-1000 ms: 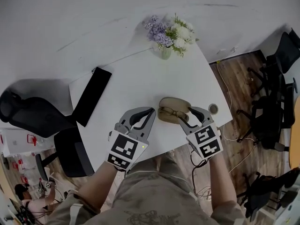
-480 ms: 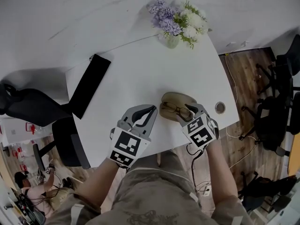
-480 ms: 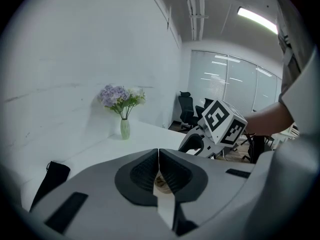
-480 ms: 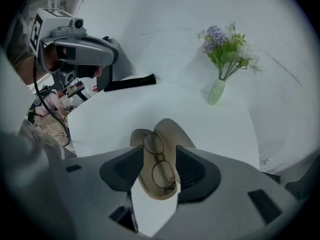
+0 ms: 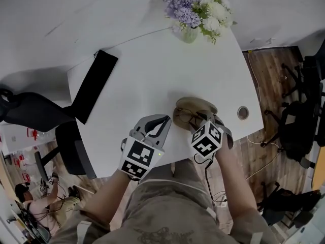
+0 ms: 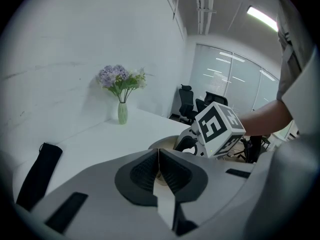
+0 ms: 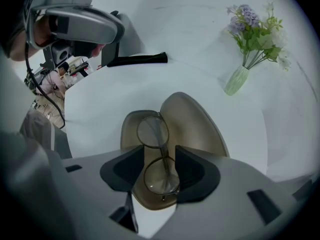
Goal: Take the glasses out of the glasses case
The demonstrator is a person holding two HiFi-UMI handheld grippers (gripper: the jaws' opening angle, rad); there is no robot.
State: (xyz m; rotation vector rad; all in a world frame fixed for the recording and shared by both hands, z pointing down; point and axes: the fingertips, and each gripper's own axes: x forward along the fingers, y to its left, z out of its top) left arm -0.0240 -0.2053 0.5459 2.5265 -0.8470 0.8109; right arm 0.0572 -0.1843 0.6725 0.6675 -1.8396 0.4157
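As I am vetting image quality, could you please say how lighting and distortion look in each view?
Head view: dim and greyish, bowed at the edges, no glare on the table. Left gripper view: fisheye with a dark round border, a bright ceiling light top right. Right gripper view: same round border, the glasses in the case sharp between the parted jaws of the right gripper.

Over the open glasses case hangs the right gripper — left gripper just beside it.
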